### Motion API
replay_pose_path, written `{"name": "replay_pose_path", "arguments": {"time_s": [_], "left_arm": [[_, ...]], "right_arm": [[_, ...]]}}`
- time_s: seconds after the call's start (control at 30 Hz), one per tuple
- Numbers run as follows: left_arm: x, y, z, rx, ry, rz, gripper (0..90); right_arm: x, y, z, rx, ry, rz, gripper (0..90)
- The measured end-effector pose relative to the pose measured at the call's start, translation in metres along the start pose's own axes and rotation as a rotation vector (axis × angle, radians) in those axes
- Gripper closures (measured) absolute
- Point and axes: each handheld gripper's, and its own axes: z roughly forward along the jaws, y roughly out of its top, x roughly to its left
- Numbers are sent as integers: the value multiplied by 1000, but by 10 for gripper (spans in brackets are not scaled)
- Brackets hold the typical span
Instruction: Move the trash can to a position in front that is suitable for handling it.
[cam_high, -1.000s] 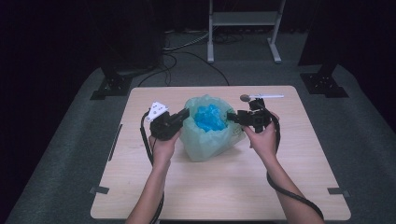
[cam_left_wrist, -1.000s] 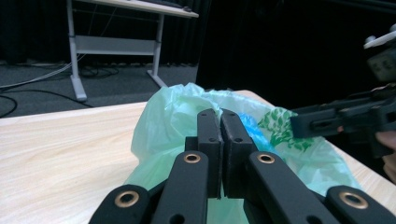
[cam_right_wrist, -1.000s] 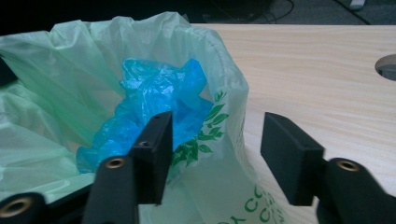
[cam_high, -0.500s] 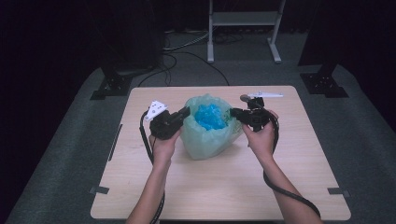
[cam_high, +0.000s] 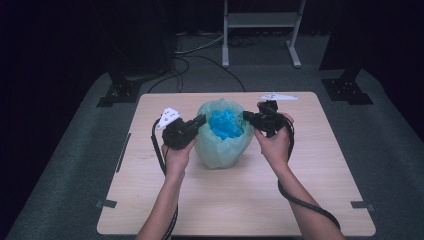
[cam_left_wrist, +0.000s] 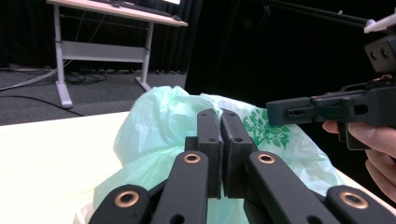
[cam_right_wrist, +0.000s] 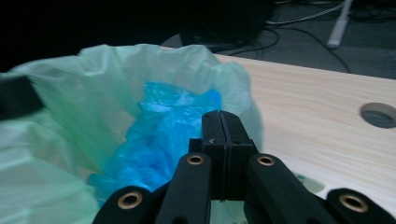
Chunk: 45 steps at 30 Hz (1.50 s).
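A pale green plastic bag (cam_high: 222, 147) stands open in the middle of the wooden table (cam_high: 225, 200), with crumpled blue plastic (cam_high: 225, 124) inside. My left gripper (cam_high: 201, 120) is shut on the bag's left rim. My right gripper (cam_high: 246, 116) is shut on the right rim, so the mouth is held open between them. In the left gripper view, the shut jaws (cam_left_wrist: 220, 119) lie against the green bag (cam_left_wrist: 154, 126), and the right gripper (cam_left_wrist: 280, 112) shows beyond. The right gripper view has its shut jaws (cam_right_wrist: 220, 121) over the blue plastic (cam_right_wrist: 159, 126) inside the bag (cam_right_wrist: 116, 79).
Bare table surface lies in front of the bag and to both sides. A round hole (cam_right_wrist: 378, 114) is cut in the tabletop near the far right. Beyond the table stand a white frame (cam_high: 260, 20), black stands (cam_high: 120, 92) and floor cables.
The right gripper has shifted slightly toward the table's far side with the rim. The left gripper and the bag stay about where they were.
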Motion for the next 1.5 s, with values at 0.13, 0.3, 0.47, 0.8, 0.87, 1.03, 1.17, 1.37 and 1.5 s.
{"name": "replay_pose_path", "arguments": {"time_s": [0.13,0.3,0.47,0.8,0.87,1.03,1.17,1.37,1.5], "left_arm": [[-4,-2,3,2,-12,-3,883],[-10,-6,10,19,-30,5,883],[-15,-9,16,37,-43,14,882],[-27,-16,28,60,-73,25,882],[-29,-17,30,63,-76,25,882],[-30,-16,31,67,-80,27,881],[-30,-17,31,66,-82,27,878],[-31,-18,32,69,-83,26,877],[-32,-18,33,71,-84,28,877]], "right_arm": [[7,6,4,23,80,1,900],[16,12,9,43,158,7,900],[17,19,12,34,217,59,900],[24,28,17,49,318,103,900],[26,28,19,57,331,108,900],[22,26,24,68,355,142,900],[17,24,26,71,375,168,871],[16,22,27,77,401,174,809],[16,21,28,84,407,172,787]]}}
